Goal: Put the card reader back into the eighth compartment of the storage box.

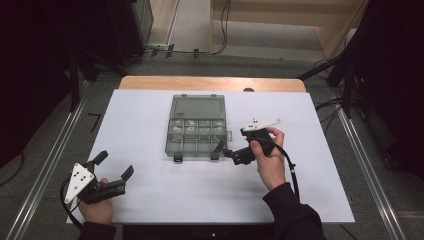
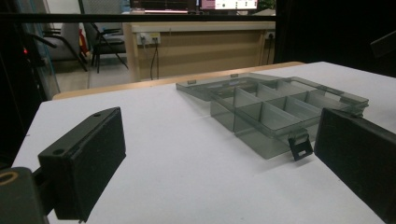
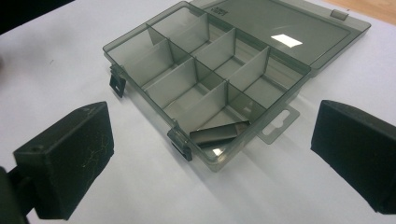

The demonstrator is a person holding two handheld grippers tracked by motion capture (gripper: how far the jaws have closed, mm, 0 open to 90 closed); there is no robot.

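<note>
1. The open box (image 1: 196,131) sits mid tabletop (image 1: 140,125); a small dark piece (image 3: 219,133) lies in its near corner slot.
2. Right tool (image 1: 227,150), wide and empty, is beside it; I think it should reach in slowly.
3. Left tool (image 1: 114,165) waits wide.

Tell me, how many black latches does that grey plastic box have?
2. Both hang open on the front wall of the box, the side nearest the person: the left latch near one corner, the right latch near the other.

Overhead and two claw-level views, shared box (image 1: 196,126)
</note>
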